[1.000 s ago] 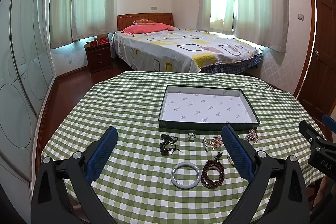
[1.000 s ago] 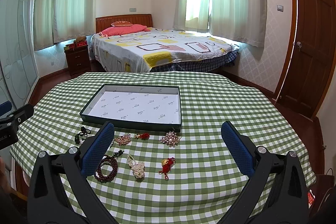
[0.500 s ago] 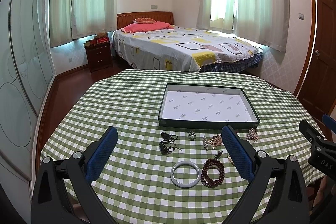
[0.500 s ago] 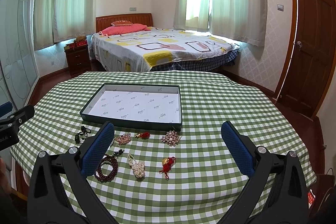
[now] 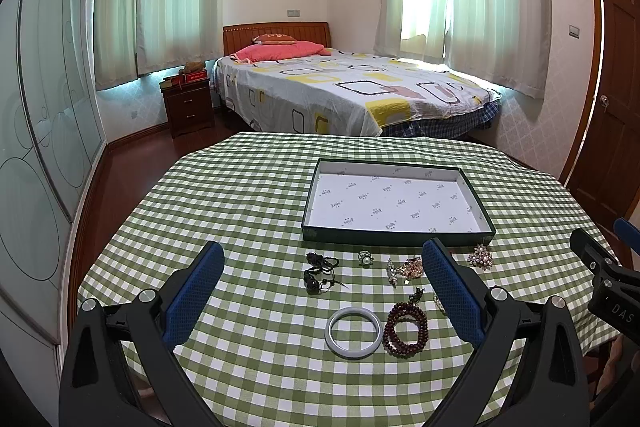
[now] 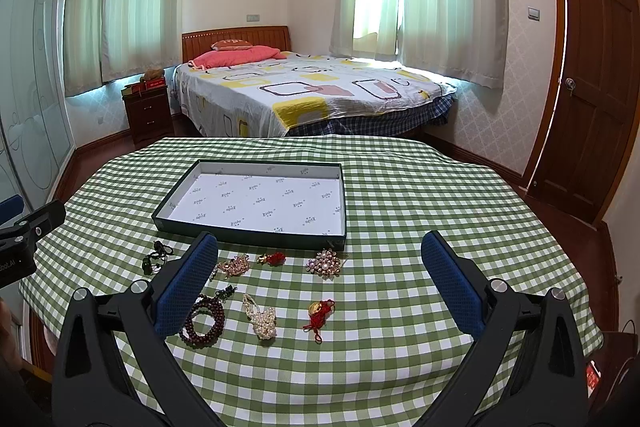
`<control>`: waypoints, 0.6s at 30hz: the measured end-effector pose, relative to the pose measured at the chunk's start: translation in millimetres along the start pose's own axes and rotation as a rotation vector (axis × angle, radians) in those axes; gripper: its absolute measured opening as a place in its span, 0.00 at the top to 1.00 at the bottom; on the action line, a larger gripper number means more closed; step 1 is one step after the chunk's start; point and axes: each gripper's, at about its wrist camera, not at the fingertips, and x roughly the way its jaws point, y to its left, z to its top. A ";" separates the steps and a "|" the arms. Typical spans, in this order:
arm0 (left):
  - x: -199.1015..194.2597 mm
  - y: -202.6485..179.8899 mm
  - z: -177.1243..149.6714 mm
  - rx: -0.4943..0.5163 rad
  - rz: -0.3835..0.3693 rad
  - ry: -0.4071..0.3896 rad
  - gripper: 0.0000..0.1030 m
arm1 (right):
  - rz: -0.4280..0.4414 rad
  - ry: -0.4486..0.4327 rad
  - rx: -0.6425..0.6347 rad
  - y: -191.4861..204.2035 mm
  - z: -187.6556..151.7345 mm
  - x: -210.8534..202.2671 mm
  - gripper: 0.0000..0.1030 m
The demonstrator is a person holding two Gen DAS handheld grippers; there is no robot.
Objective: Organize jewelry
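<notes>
The left hand-held gripper (image 5: 322,277) hangs over the near left of the counter (image 5: 240,195) with its jaws spread wide and nothing between them.

Going left to right along the jewelry, all of it lying on the cloth in front of the box (image 5: 394,235) and none inside it yet:
- The black cord (image 5: 318,273) is limp and light; it will likely bunch, so pinch it at the bead.
- The bangle (image 5: 353,333) is stiff, smooth and probably slippery and breakable. Close across 1 side of the rim, not over the whole ring.
- The small ring (image 5: 365,258) lies flat and offers very little to grip.
- The dark beads (image 5: 405,327) are looped and floppy; take several strands at once.
- The gold brooch (image 6: 234,265) and the red knot (image 6: 273,259) sit just before the box wall.
- The pearls (image 6: 262,319) are soft-strung and may trail.
- The red charm (image 6: 319,311) has a loose tassel.
- The flower brooch (image 6: 324,265) is stiff but spiky and looks delicate.

The right hand-held gripper (image 6: 319,273) is likewise wide open and empty, above the right part of the spread.

The box wall is low, so I judge a small lift will clear it, and its white floor is bare. The pieces lie close together, the beads almost touching the bangle, so a neighbour could be dragged along. The counter right of the brooch is free cloth, with its edge well away.
</notes>
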 end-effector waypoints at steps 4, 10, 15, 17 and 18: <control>0.7 -0.2 -0.5 0.000 0.000 0.003 0.07 | 0.001 0.001 0.001 -1.2 1.5 0.0 0.04; 1.0 -0.7 -1.0 0.000 0.000 0.004 0.07 | 0.002 0.001 0.002 -1.6 1.7 0.1 0.04; 1.1 -0.7 -1.2 0.001 0.000 0.004 0.07 | 0.003 0.002 0.002 -1.6 1.7 0.2 0.04; 1.1 -1.4 -1.9 0.004 -0.001 0.005 0.07 | 0.003 0.004 0.004 -2.1 2.3 0.4 0.04; 1.3 -2.1 -1.4 0.005 -0.002 0.006 0.07 | 0.005 0.004 0.004 -2.1 2.3 0.5 0.04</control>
